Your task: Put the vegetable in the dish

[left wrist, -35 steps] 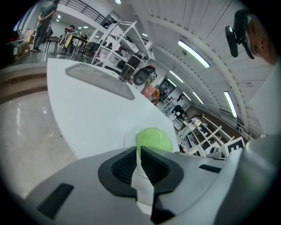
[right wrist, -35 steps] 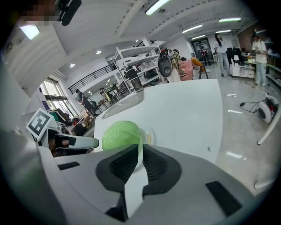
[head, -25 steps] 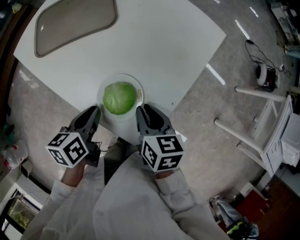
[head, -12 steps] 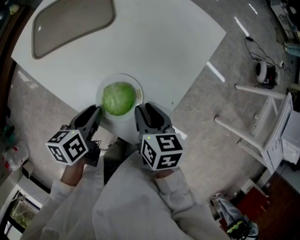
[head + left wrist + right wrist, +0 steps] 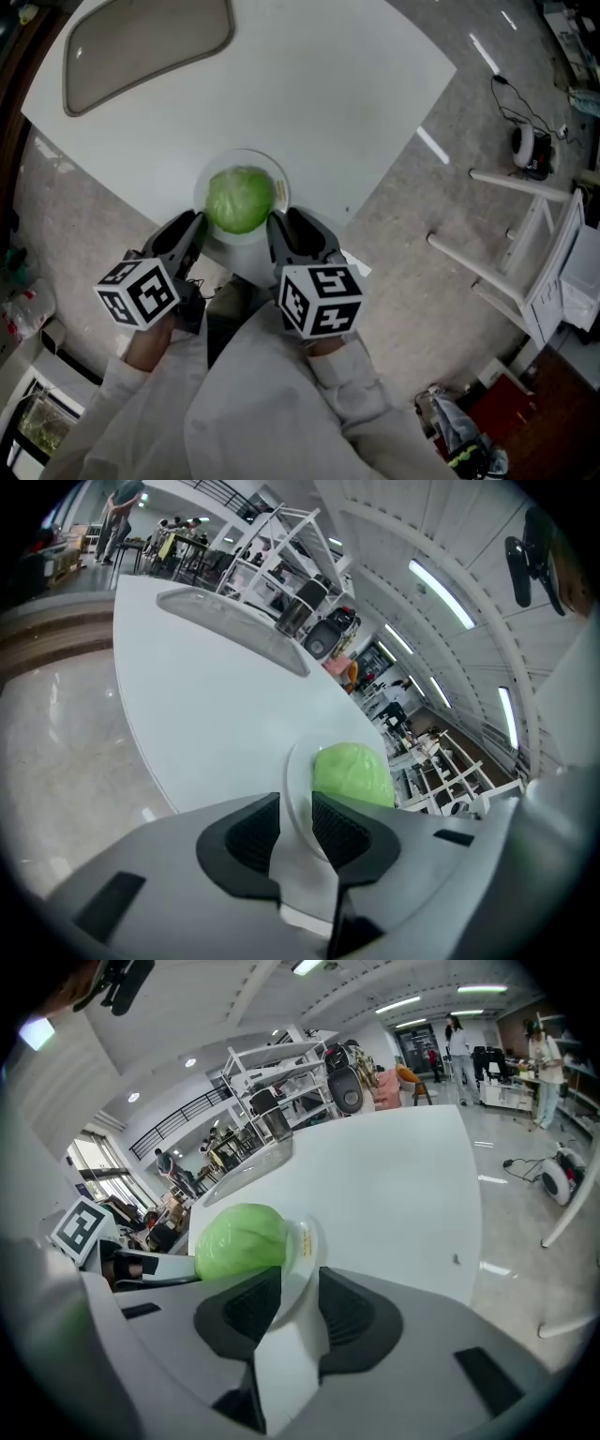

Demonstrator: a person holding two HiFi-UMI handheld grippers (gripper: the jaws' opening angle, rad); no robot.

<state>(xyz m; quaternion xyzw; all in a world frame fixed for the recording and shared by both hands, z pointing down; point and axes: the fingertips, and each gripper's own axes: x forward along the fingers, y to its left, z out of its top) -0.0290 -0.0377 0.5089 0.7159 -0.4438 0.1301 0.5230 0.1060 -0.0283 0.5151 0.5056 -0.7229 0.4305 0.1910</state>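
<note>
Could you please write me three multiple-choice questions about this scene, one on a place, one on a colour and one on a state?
1. Where does the vegetable lie?
A. on the tray
B. on the floor
C. in the dish

2. What colour is the vegetable?
A. red
B. green
C. purple

3. What stands between the jaws of the left hand-held gripper?
A. the dish's rim
B. nothing
C. the vegetable

Answers:
1. C, since the head view shows it sitting inside the round white dish on the table.
2. B, since it is light green in all three views.
3. A, since the left gripper view shows the thin white rim running down between the two dark pads, with the vegetable beyond them.
</note>
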